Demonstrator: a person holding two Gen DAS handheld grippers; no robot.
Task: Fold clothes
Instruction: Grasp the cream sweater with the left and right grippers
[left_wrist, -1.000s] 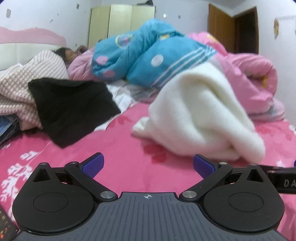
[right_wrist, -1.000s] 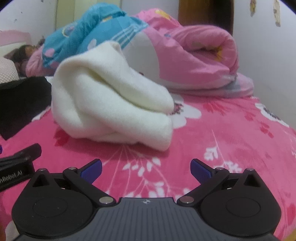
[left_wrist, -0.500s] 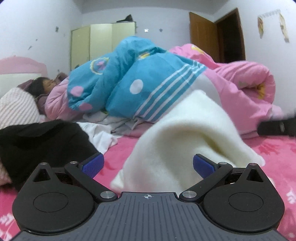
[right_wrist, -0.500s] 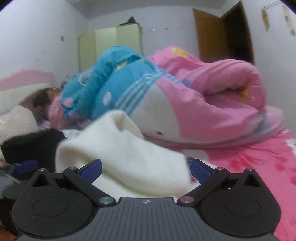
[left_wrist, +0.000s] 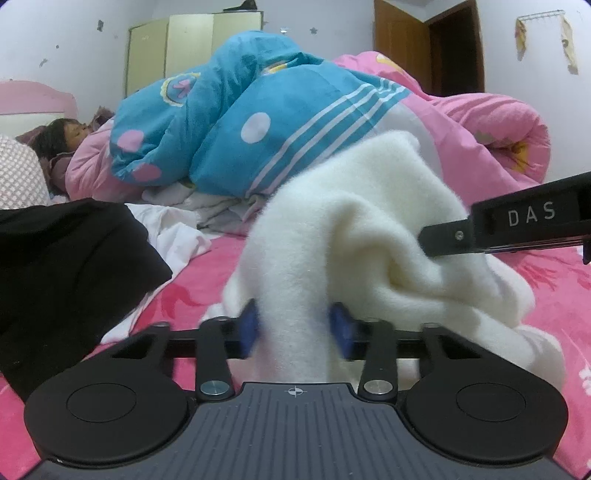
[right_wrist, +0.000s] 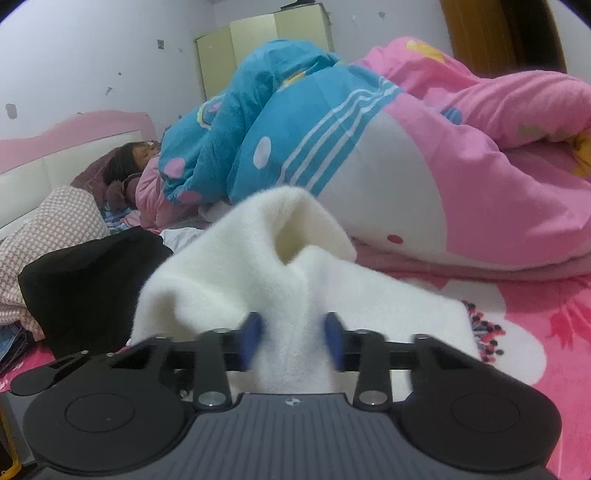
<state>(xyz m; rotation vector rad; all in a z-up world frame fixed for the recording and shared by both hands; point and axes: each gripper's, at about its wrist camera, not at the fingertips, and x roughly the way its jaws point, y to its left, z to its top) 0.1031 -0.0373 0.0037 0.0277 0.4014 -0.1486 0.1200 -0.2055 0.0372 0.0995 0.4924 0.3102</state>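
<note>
The left gripper (left_wrist: 295, 326) has its two blue-padded fingers (left_wrist: 248, 326) drawn in tight on a thick ridge of the fluffy cream-white fleece garment (left_wrist: 354, 236), which bulges up between them and hides the fingertips' inner faces. The right gripper (right_wrist: 293, 334) is clamped in the same way on another fold of the cream fleece (right_wrist: 258, 273), its blue pads (right_wrist: 334, 332) pressed into the pile on both sides. In the left wrist view the right gripper's black finger, lettered "DAS" (left_wrist: 517, 229), comes in from the right edge and presses into the garment's upper right fold.

There is one cream garment, bunched into a heap on the bright pink flowered bedspread (left_wrist: 554, 280), with one end trailing down to the right. One black cloth (left_wrist: 70, 266) lies to the left, apart from the cream heap by a strip of bare bedspread. One white crumpled cloth (left_wrist: 173, 236) sits between the black cloth and the bedding behind. One pink checked fabric pile (right_wrist: 55, 229) lies at the far left, the black cloth resting against it. One large rolled quilt, blue with dots and stripes and pink at the right (right_wrist: 424, 155), runs along the back, close behind the cream garment. One person (right_wrist: 136, 158) lies by the pink headboard (right_wrist: 92, 129).

Bare bedspread shows to the right of the garment and in the gap on its left.
</note>
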